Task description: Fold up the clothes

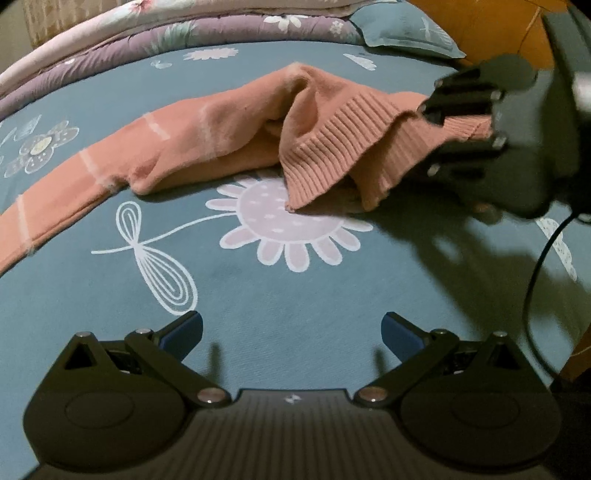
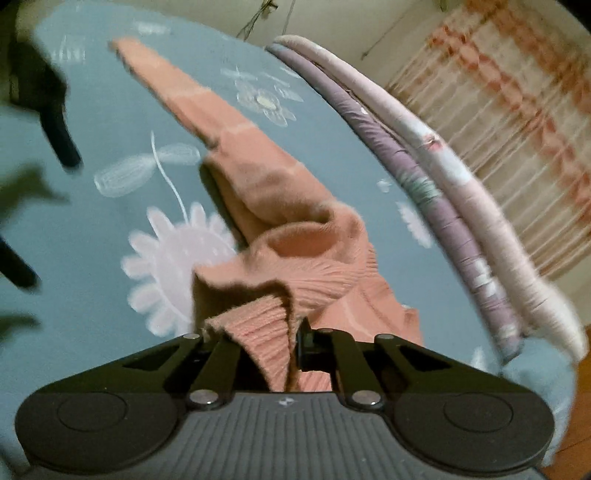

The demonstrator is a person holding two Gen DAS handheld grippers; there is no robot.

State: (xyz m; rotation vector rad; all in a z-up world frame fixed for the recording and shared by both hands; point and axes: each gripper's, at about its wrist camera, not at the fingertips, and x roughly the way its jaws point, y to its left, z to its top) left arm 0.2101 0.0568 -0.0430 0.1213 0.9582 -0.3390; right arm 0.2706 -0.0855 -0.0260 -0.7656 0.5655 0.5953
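Observation:
A salmon-pink knit sweater (image 1: 207, 140) with pale stripes lies stretched across the blue flowered bedsheet (image 1: 295, 280). My right gripper (image 1: 458, 122) is shut on the sweater's ribbed hem and lifts that end off the bed at the right. In the right wrist view the hem (image 2: 266, 332) is bunched between the closed fingers of the right gripper (image 2: 266, 343), and the rest of the sweater (image 2: 258, 173) trails away up-left. My left gripper (image 1: 291, 328) is open and empty, above bare sheet in front of the sweater. It shows as a dark blur (image 2: 48, 110) in the right wrist view.
A folded purple and pink quilt (image 1: 147, 48) runs along the far side of the bed, and it also shows in the right wrist view (image 2: 443, 184). A blue pillow (image 1: 402, 29) lies at the far right corner. A black cable (image 1: 535, 277) hangs from the right gripper. A curtain (image 2: 517, 129) hangs behind.

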